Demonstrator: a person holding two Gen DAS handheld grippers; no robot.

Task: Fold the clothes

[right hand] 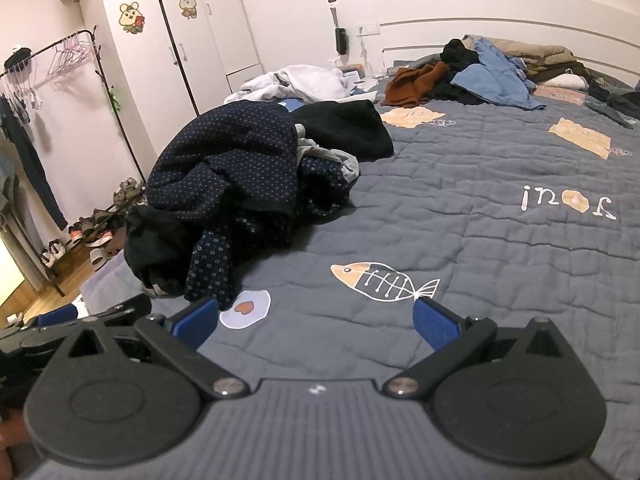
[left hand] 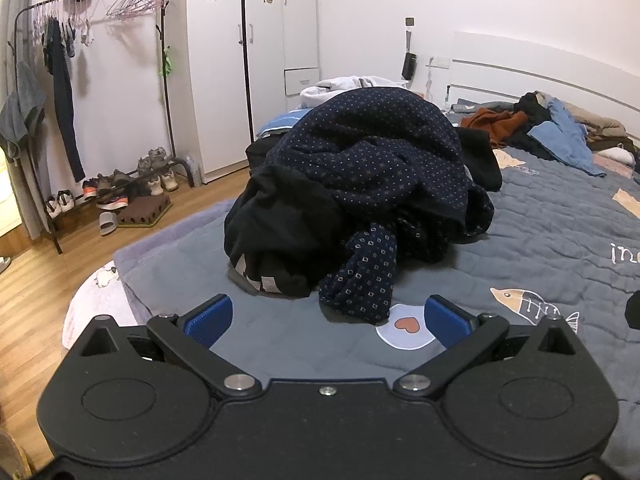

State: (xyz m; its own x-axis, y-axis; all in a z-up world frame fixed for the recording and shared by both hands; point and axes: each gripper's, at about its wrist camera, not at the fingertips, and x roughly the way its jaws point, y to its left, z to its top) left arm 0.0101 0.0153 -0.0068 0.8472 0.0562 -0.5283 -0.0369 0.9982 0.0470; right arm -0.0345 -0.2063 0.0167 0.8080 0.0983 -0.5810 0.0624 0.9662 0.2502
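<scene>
Navy dotted garment [left hand: 372,160] lies crumpled at twelve o'clock, nothing folded yet; left gripper [left hand: 327,316] and right gripper [right hand: 316,320] fingers spread, empty.

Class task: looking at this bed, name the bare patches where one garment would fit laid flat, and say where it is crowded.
Free: the grey quilt right of the navy dotted heap, around the fish print and lettering. Crowded: that heap with the black garment behind it, and the pile by the headboard.
</scene>
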